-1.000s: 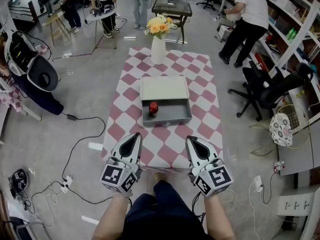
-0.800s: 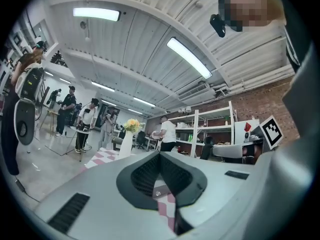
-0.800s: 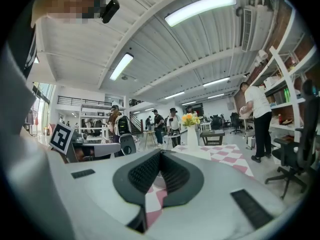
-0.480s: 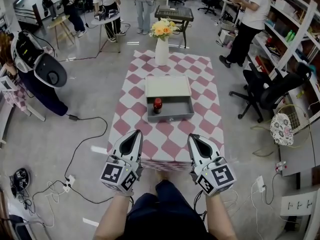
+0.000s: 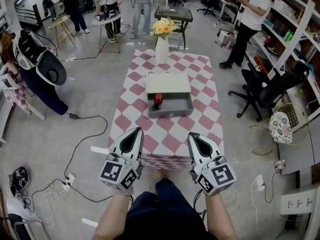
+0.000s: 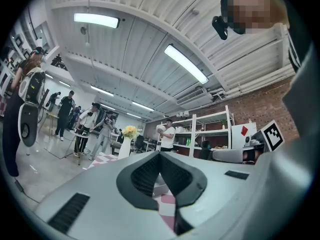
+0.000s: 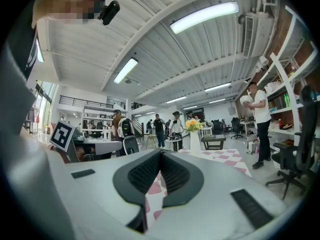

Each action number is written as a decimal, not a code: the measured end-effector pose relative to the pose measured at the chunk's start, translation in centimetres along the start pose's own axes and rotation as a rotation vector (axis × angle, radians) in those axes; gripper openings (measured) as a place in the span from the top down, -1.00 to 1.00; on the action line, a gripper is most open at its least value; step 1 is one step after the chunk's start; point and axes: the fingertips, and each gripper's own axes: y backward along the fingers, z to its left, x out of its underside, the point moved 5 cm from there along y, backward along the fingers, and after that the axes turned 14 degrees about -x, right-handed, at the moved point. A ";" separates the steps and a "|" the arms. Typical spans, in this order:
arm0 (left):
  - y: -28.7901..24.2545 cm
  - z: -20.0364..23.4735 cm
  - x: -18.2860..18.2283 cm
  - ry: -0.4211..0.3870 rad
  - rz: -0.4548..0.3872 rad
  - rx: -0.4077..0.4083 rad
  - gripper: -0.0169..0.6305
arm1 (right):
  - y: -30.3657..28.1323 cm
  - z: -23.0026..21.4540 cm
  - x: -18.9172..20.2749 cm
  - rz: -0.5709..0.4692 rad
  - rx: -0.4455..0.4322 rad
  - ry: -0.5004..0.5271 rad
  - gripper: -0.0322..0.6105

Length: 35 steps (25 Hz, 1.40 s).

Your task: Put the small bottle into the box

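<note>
Small bottle (image 5: 158,101), red on top and dark below, stands upright inside the shallow grey open box (image 5: 171,114), towards its left side. A pale flat panel, apparently the lid, lies open on the far side of the box. The box sits mid-way along the bench (image 5: 201,86), which is covered in a pink-and-white checked cloth. A white vase of yellow and orange flowers (image 5: 161,49) stands at the far end, well apart from the box.

Both tools are held at the near edge of the bench, well apart from the box. The left gripper (image 5: 134,132) has its fingers (image 6: 146,175) pressed together with nothing between them. The right gripper (image 5: 193,136) is the same, its fingers (image 7: 143,172) closed on each other and empty. Both point roughly level towards the far end of the room.

Judging from how things lie, the placing itself looks finished, and the step in hand is to clear away from the bench. To do that well, the person should keep both grippers above and outside the cloth's edge, so that neither snags the fabric. A tug on the cloth could shift the box or tip the narrow bottle. Steady, level hands away from the bench suit this best. Nothing in the task asks for the lid to be shut.
</note>
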 end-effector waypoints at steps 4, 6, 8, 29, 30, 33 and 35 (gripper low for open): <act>0.5 -0.3 -0.2 0.004 0.000 0.007 0.91 | 0.4 0.5 -0.1 -0.003 0.002 0.003 0.89; 0.7 -0.4 -0.1 0.002 -0.001 0.012 0.91 | 0.6 0.8 -0.1 -0.004 0.003 0.003 0.89; 0.9 -0.5 0.0 0.001 -0.002 0.015 0.91 | 0.7 1.0 -0.1 -0.005 0.003 0.004 0.89; 2.2 -0.4 0.0 0.007 -0.006 0.007 0.91 | 1.4 2.1 -0.1 -0.013 0.012 0.010 0.89; 2.2 -0.4 0.0 0.008 -0.006 0.007 0.91 | 1.4 2.0 -0.1 -0.014 0.012 0.010 0.89; 2.2 -0.4 0.1 0.008 -0.005 0.006 0.91 | 1.4 2.0 0.0 -0.014 0.010 0.006 0.89; 2.1 -0.3 0.2 0.008 -0.004 0.005 0.91 | 1.4 1.9 0.1 -0.011 0.011 0.004 0.89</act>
